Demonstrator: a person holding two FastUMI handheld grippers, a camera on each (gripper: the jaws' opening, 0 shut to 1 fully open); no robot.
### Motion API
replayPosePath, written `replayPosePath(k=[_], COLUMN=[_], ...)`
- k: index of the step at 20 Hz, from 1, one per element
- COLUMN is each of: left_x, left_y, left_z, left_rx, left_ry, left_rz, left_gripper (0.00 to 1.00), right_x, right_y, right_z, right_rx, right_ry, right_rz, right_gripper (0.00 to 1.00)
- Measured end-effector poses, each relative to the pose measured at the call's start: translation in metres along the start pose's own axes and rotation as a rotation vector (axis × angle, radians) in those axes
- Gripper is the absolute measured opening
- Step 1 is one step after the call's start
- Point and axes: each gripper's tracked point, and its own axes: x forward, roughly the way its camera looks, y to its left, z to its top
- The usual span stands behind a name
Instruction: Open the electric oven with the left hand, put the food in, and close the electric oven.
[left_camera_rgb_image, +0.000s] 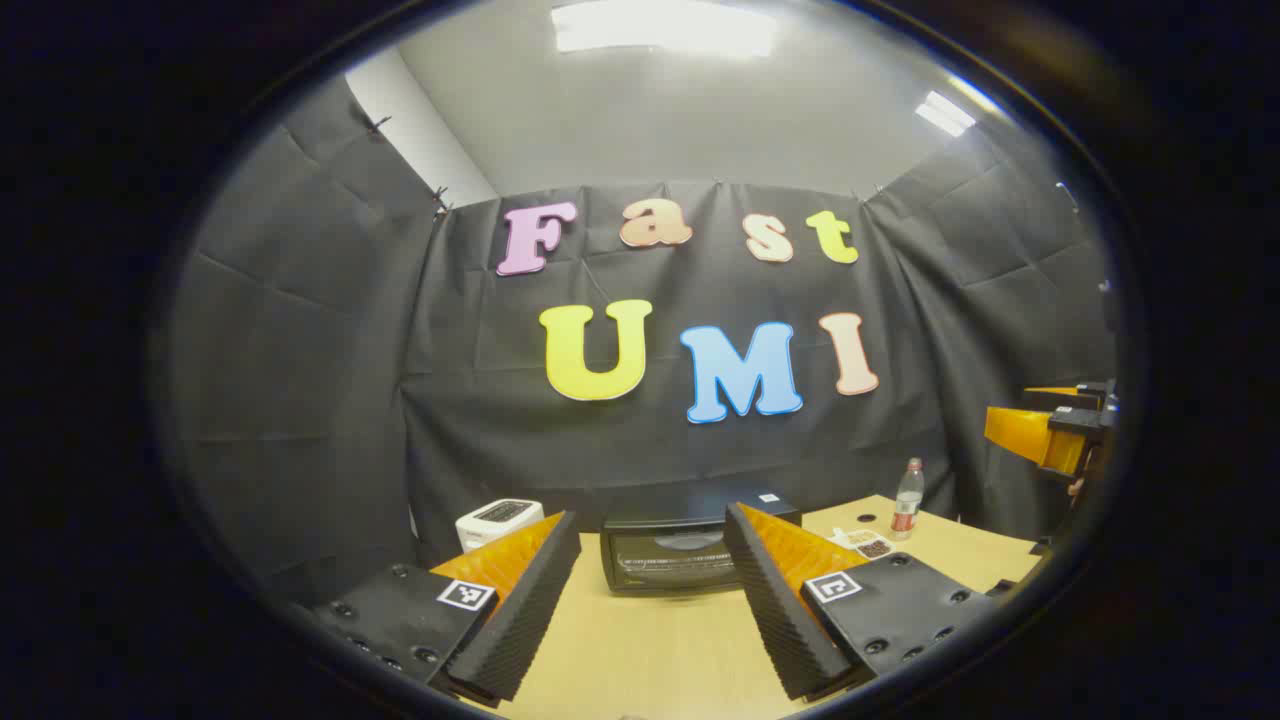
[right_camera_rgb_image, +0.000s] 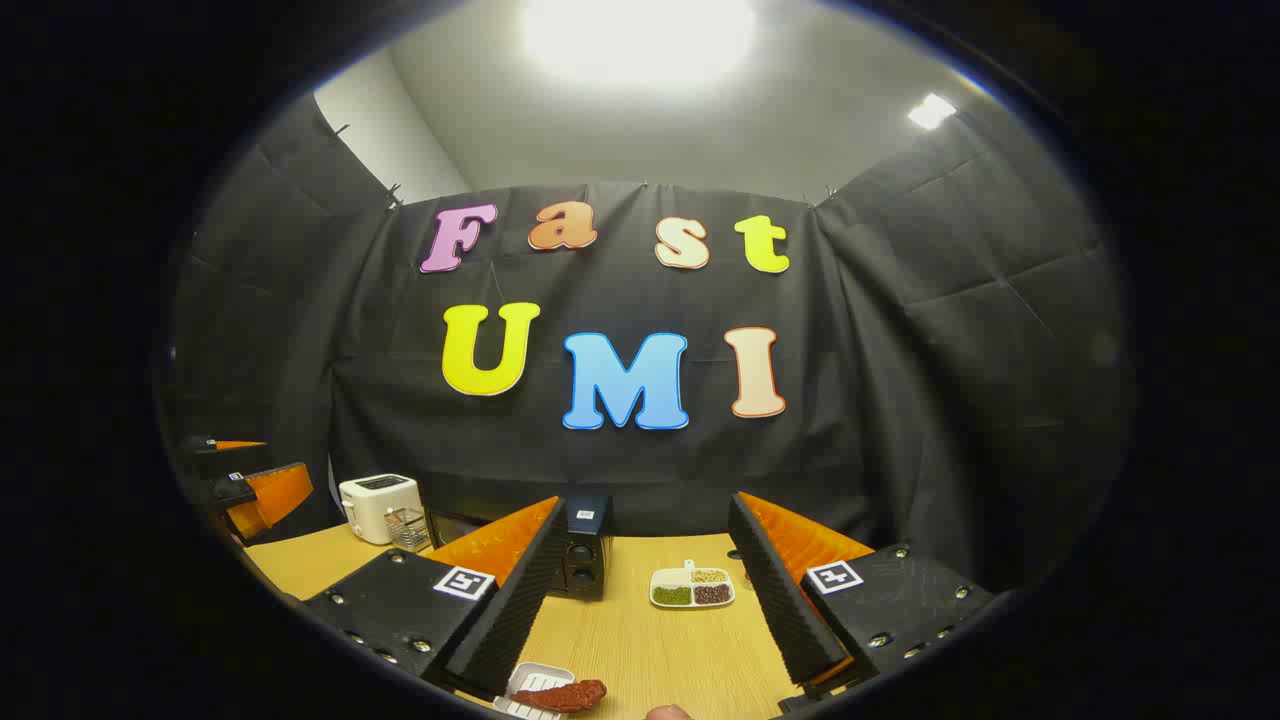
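The electric oven (left_camera_rgb_image: 672, 558) sits shut at the table's (left_camera_rgb_image: 640, 650) far edge. Our left gripper (left_camera_rgb_image: 650, 590) faces it, wide open, holding nothing. We should approach squarely and hook the door's top. The right gripper (right_camera_rgb_image: 645, 600) hangs open above the food (right_camera_rgb_image: 563, 695).

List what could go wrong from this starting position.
1. The oven door is closed; the open left tool, aimed at its glass front, might push the oven back instead of catching the handle.
2. The food overhangs its small white tray, so the open right tool could drop it.
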Motion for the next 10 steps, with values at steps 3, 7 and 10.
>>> replayPosePath(k=[3,7,10], left_x=[0.001,0.001,0.000], left_y=[-0.002,-0.005,-0.008], left_z=[0.001,0.002,0.002], left_rx=[0.000,-0.009,-0.010], left_ry=[0.002,-0.002,-0.004], left_rz=[-0.002,0.003,0.008], left_gripper=[1.00,1.00,1.00], right_x=[0.000,-0.002,-0.006], right_y=[-0.002,-0.007,-0.012], right_z=[-0.002,-0.003,-0.003], right_rx=[0.002,-0.003,-0.003], right_ry=[0.004,0.003,0.003], right_rz=[-0.002,-0.003,-0.001], right_gripper=[0.98,0.98,0.98])
